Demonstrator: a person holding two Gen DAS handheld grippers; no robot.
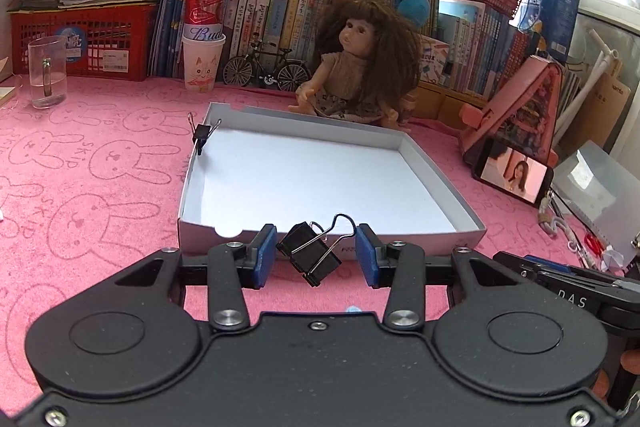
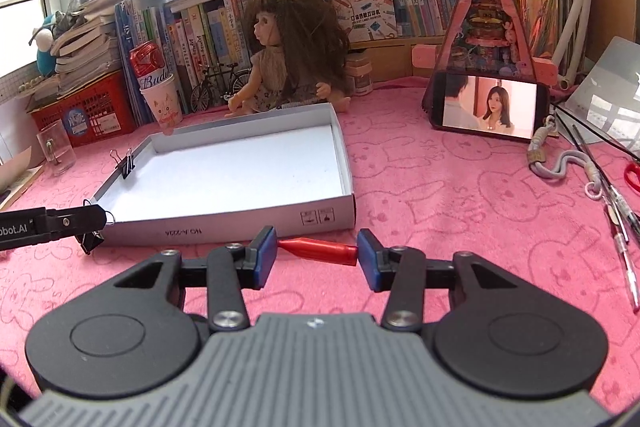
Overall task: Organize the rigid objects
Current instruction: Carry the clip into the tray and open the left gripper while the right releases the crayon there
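Pink cloth (image 1: pixel 100 155): two binder clips (image 1: pixel 310 253).

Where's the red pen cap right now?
The red pen cap lies on the pink cloth just outside the white box's near wall, between the open right gripper's fingers.

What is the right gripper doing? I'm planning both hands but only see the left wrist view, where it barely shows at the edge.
Observer: The right gripper is open, low over the pink cloth in front of the box.
Operator: Anything between its fingers?
Observer: Yes, a red tapered piece lies crosswise in the gap; I cannot tell whether the pads touch it.
Operator: Is it inside the box?
Observer: No, it rests on the cloth just outside the box's near wall, toward its right corner.
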